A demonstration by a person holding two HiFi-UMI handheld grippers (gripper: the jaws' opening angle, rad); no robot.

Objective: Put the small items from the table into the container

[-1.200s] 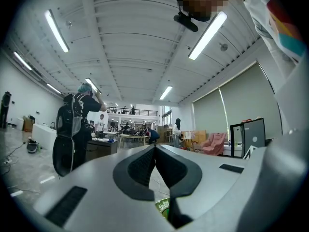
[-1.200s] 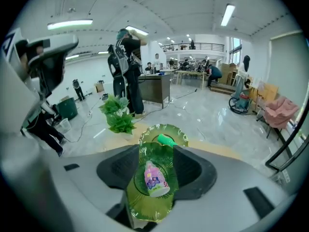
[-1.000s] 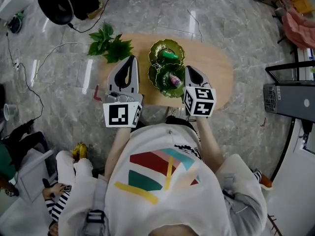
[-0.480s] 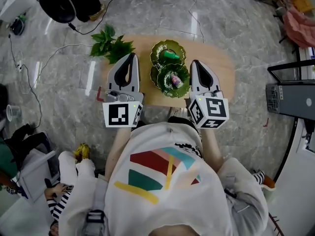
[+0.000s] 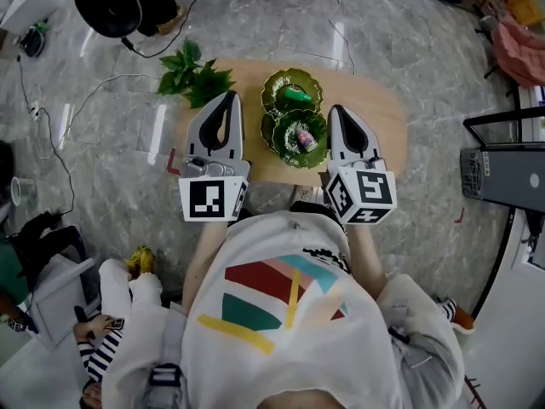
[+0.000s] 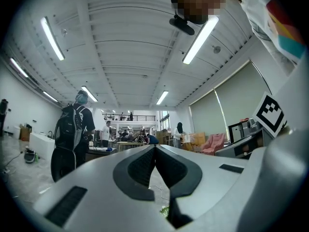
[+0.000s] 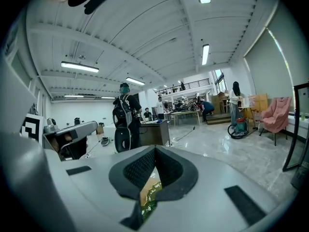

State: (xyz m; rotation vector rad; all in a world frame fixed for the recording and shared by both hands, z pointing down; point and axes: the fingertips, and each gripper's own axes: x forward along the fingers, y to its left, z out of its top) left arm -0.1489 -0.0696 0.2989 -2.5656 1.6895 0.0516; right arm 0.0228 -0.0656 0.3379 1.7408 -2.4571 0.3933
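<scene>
I have both tools hovering over the near half of the counter [image 5: 375,118], and the main hazard is how tightly they bracket the nearer green dish [image 5: 277,147]. The left gripper [image 5: 228,99] sits just to its left and the right gripper [image 5: 335,111] just to its right. A careless sideways swing from either could knock that dish. It lies close to the near edge of the counter, so I judge a shove could tip it or send it over. Both pairs of fingers are closed on nothing: in the left gripper view the pads meet at the tip, and in the right gripper view likewise, with only a sliver of green rim showing below them. If I drop onto another item without spreading them first, I would push it away, not pick it up. The leafy sprig [image 5: 192,77] at the far left corner overhangs the edge and could be brushed off by the left tool. As for contents, the nearer dish holds a small pinkish wrapped item [image 5: 304,139]. The farther green dish [image 5: 271,83], touching it, holds a green item [image 5: 295,95]. I see no loose small items on the bare wood, though the tools hide part of it.
</scene>
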